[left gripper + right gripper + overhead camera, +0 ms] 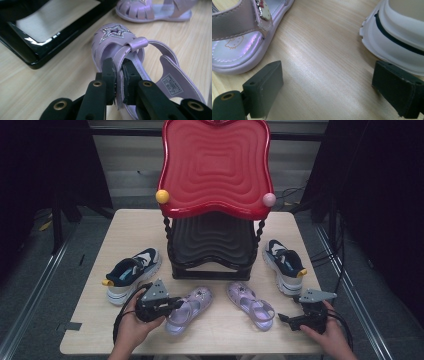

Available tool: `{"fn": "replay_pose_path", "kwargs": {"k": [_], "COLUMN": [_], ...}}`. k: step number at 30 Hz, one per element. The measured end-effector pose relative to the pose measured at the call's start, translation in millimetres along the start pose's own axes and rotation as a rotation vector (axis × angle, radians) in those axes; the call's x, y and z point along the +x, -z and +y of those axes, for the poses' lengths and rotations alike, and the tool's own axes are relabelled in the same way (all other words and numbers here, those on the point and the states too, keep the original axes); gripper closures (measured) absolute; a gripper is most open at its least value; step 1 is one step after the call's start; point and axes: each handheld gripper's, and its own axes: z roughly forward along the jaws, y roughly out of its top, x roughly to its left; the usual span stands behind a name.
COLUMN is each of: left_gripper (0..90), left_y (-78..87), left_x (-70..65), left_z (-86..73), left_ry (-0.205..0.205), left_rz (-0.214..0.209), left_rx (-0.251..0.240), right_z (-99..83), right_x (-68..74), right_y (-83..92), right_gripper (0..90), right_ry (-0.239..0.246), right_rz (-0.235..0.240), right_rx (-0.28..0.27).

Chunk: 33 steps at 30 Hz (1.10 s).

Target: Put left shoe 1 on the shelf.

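A pale wooden table (125, 227) is seen from above, with bare board left open along its far left and near edge. Toward the left edge a navy-and-white sneaker with a yellow heel tab (133, 273) is set on its sole, heel toward the near left corner. Just right of it, the left gripper (176, 303) is held in a hand (131, 322) and is clenched on the strap of a lilac plastic sandal with a glitter star on its toe (117, 40); in the left gripper view the two black jaws are pressed against either side of that strap, and the sandal's sole is seen lying on the table. At the table's middle a black two-tier stand with twisted posts (212, 252) is placed, its glossy black base frame (37, 53) close beside the held sandal; its raised red ridged tray (215, 167) carries nothing, and a yellow ball (162, 196) and a pink ball (269, 199) are fixed at the front corners. Right of the stand's front a second lilac sandal (251, 303) lies flat, apart from the first. Next, the right gripper (286, 319) rests low on the table in a hand (332, 335), jaws spread wide and grasping nothing, with bare wood between them. A second navy-and-white sneaker (284, 265) stands near the right edge.
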Motion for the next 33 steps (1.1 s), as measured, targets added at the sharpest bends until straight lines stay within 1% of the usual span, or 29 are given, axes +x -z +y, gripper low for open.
{"fn": "replay_pose_path", "kwargs": {"k": [1,2,3,4,5,7,9,10,12,13,16,17,20,21,22,23,24,26,31,33], "left_gripper": [82.4,82.4,82.4,82.4,82.4,82.5,82.5,82.5,82.5,82.5,82.5,82.5,82.5,82.5,82.5,82.5,82.5,82.5,82.4,82.4], "left_y": [0.0,2.4,2.4,4.8,5.8,8.8,12.3,13.8,18.1,18.1,22.3,22.3,24.7,24.7,25.9,26.8,27.6,28.5,28.9,27.8], "left_x": [0.0,0.0,0.0,0.1,0.0,-0.4,-0.5,-0.5,-0.9,-0.9,-1.8,-1.8,-1.7,-1.7,-2.0,-2.1,-2.6,-2.6,-3.6,-4.2], "left_z": [0.0,2.2,2.2,4.3,5.3,8.2,11.3,12.6,17.0,17.0,23.0,23.0,27.5,27.5,29.0,30.4,31.6,33.6,39.4,42.6], "left_ry": [0.0,0.002,0.002,-0.007,-0.005,-0.004,0.0,-0.006,0.002,0.002,-0.003,-0.003,0.009,0.009,0.006,0.009,0.012,0.019,0.022,0.039], "left_rz": [0.0,0.006,0.006,0.022,0.019,0.034,0.038,0.045,0.056,0.056,0.086,0.086,0.104,0.104,0.117,0.114,0.123,0.126,0.16,0.177], "left_rx": [0.0,-0.02,-0.02,-0.035,-0.043,-0.06,-0.09,-0.097,-0.127,-0.127,-0.16,-0.16,-0.194,-0.194,-0.196,-0.202,-0.203,-0.218,-0.244,-0.26], "right_z": [0.0,0.0,0.0,0.0,0.0,0.0,0.0,0.0,0.0,0.0,0.0,0.0,0.0,0.0,0.0,0.0,0.0,0.0,0.0,0.0], "right_x": [0.0,0.0,0.0,0.0,0.0,-0.1,0.0,0.0,0.0,0.0,0.0,0.0,-0.1,-0.1,0.0,0.0,0.0,0.0,-0.1,0.0], "right_y": [0.0,0.0,0.0,0.0,0.0,-0.1,0.0,0.0,0.0,0.0,0.0,0.0,-0.1,-0.1,0.0,0.0,0.0,0.0,-0.1,0.0], "right_gripper": [9.1,9.1,9.1,9.2,9.1,9.2,9.1,9.1,9.1,9.1,9.1,9.1,9.1,9.1,9.1,9.1,9.1,9.1,9.1,9.1], "right_ry": [0.0,0.0,0.0,0.0,0.0,0.001,0.0,0.0,0.0,0.0,0.0,0.0,0.001,0.001,0.0,0.0,0.0,-0.001,0.001,0.0], "right_rz": [0.0,0.0,0.0,0.0,0.0,0.0,0.0,0.0,0.0,0.0,0.0,0.0,0.0,0.0,0.0,0.0,0.0,0.0,0.0,0.0], "right_rx": [0.0,0.0,0.0,0.0,0.0,-0.001,0.0,0.0,0.0,0.0,0.0,0.0,-0.001,-0.001,0.0,-0.001,0.0,0.0,-0.001,0.0]}}
